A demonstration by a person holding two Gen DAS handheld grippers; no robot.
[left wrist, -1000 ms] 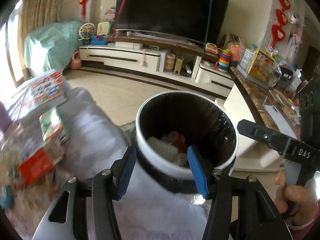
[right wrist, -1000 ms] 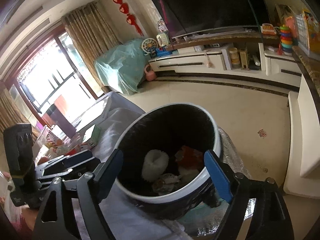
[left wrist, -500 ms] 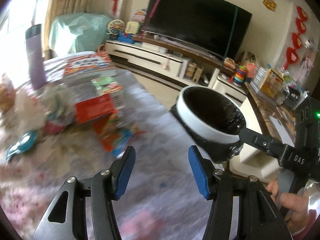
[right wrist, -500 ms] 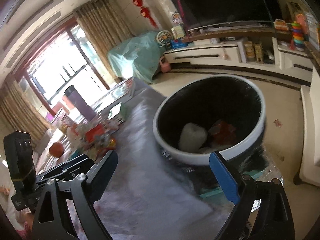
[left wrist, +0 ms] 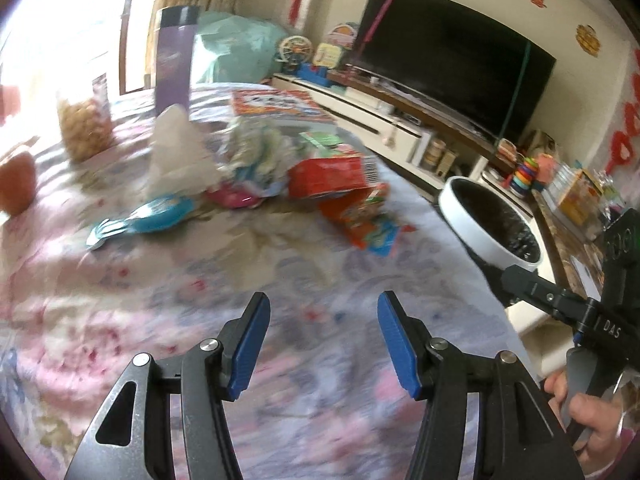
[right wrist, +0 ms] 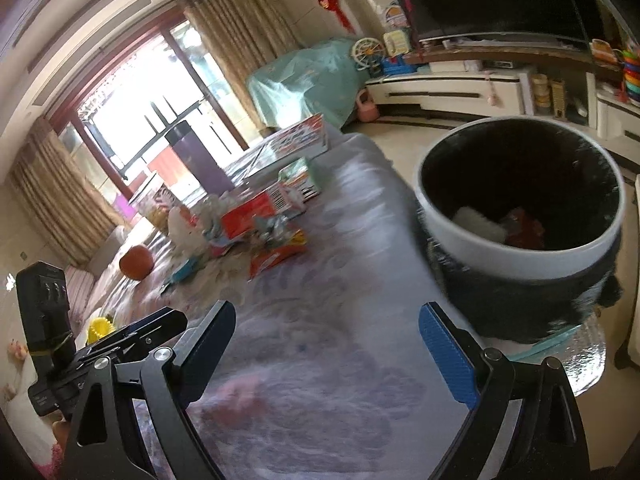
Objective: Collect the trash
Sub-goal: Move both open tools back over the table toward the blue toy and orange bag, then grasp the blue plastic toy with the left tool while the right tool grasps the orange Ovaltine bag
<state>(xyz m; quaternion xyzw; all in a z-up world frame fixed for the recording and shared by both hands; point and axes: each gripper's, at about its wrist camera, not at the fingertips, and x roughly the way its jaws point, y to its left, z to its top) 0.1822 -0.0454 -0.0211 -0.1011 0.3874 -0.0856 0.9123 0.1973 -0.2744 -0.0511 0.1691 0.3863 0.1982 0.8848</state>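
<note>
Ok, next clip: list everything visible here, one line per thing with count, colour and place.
trash bin: one, white rim, black liner, at the table's right edge, some trash inside
red snack packets: several, red and orange, mid-table pile
white crumpled paper: one, white, left of the pile
blue wrapper: one, light blue, near side of the pile
purple bottle: one, upright, far end
orange fruit: one, left edge
tablecloth: one, pale floral, over the table
TV: one, black, back wall
left claw: open, empty, above the cloth
right claw: open, empty, beside the bin
</note>
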